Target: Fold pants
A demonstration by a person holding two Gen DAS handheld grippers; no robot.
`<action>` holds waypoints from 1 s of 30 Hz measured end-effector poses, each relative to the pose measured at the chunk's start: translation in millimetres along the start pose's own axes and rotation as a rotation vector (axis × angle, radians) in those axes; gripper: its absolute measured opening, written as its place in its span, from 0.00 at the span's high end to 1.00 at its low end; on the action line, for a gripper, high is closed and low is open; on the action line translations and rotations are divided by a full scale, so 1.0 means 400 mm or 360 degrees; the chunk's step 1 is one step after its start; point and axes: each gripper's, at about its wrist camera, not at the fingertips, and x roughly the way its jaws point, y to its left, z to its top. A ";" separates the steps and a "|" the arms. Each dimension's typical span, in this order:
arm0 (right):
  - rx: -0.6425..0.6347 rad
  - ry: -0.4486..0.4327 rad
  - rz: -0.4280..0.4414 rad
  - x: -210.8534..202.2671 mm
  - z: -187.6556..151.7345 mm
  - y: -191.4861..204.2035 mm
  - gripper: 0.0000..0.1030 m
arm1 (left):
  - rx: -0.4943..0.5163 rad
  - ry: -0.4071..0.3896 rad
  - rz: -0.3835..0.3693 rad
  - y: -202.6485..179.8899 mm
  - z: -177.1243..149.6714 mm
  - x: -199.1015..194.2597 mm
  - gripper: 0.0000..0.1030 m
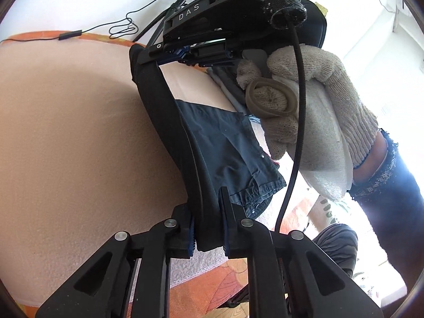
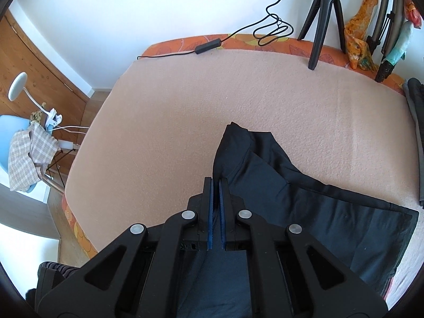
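The dark navy pants (image 2: 304,198) lie partly on a peach blanket (image 2: 185,106) over the bed. My left gripper (image 1: 209,217) is shut on the pants' waistband edge (image 1: 164,106), a black band stretched up to my right gripper (image 1: 190,50), which shows at the top of the left wrist view in a gloved hand (image 1: 312,100). In the right wrist view my right gripper (image 2: 216,185) is shut on a fold of the pants, lifted off the blanket. A pant leg with its hem (image 1: 254,185) hangs below the stretched band.
A black tripod (image 2: 323,13) and a cable with an adapter (image 2: 209,44) stand at the bed's far edge. A grey garment (image 2: 416,132) lies at the right. A blue chair with a checked cloth (image 2: 29,153) and a white lamp (image 2: 18,84) stand to the left.
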 end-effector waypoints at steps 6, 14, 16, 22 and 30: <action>0.0059 -0.0110 0.0071 -0.070 -0.001 -0.035 0.96 | 0.0110 -0.0023 -0.0025 -0.053 0.040 -0.011 0.88; 0.0188 -0.0279 0.0169 -0.191 -0.015 -0.139 0.96 | 0.0224 -0.0031 -0.0095 -0.142 0.079 0.011 0.89; 0.0220 -0.0324 0.0190 -0.225 -0.025 -0.170 0.96 | 0.0276 -0.0018 -0.0104 -0.173 0.087 0.027 0.89; 0.0327 -0.0440 0.0201 -0.317 -0.065 -0.280 0.96 | 0.0365 0.0033 -0.0160 -0.244 0.105 0.088 0.89; 0.0489 -0.0495 0.0166 -0.375 -0.141 -0.465 0.96 | 0.0415 0.0131 -0.0214 -0.302 0.110 0.206 0.89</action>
